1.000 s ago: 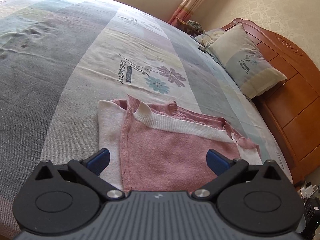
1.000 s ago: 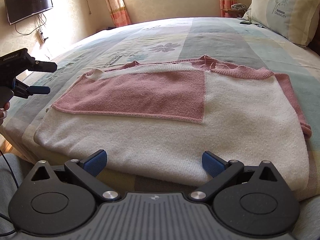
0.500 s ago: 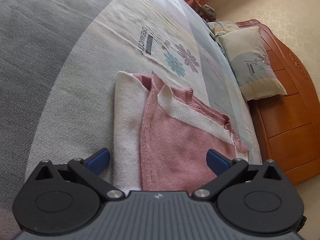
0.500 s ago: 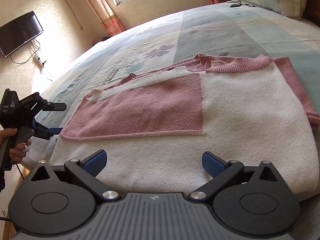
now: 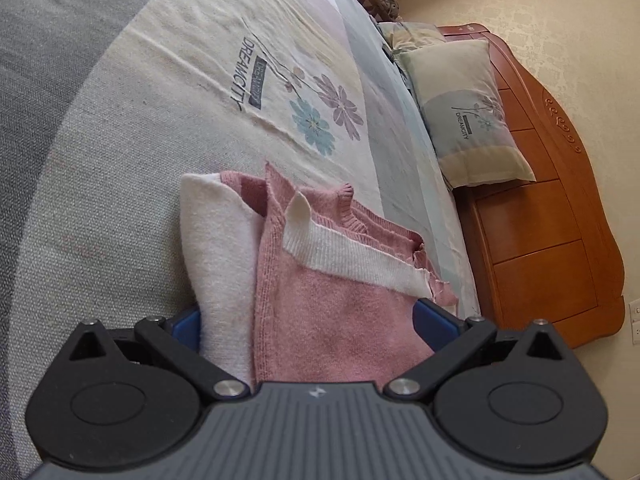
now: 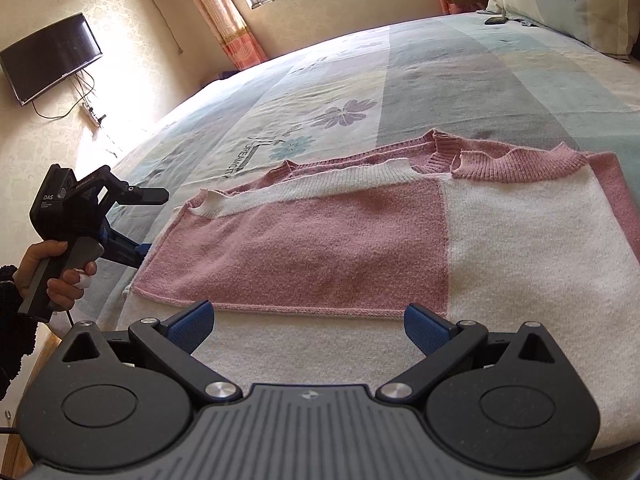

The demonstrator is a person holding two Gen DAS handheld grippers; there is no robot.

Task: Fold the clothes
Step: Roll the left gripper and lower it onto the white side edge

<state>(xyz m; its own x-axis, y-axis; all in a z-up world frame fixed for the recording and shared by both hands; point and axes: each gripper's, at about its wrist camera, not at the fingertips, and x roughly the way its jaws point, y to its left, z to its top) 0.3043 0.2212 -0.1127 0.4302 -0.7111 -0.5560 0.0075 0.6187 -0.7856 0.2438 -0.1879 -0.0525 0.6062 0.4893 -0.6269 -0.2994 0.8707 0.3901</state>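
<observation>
Sweater [image 6: 500, 240]: pink and white knit, lying flat on the bedspread [image 6: 420, 80] near the bed's edge, one pink sleeve folded across its front.
Left gripper [image 5: 306, 326]: fingers spread wide, the sweater's side edge lying between them.
Right gripper [image 6: 306, 322]: fingers apart, low over the white hem.
Pillow [image 5: 464, 108]: propped against the wooden headboard [image 5: 560, 200].

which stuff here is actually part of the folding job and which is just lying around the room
Part of the job:
- pink and white sweater
- left tongs, open around the sweater's edge
- right tongs, open at its near edge
- bed

Just lying about:
- pillow
- TV on the wall
- curtains
- wooden headboard
</observation>
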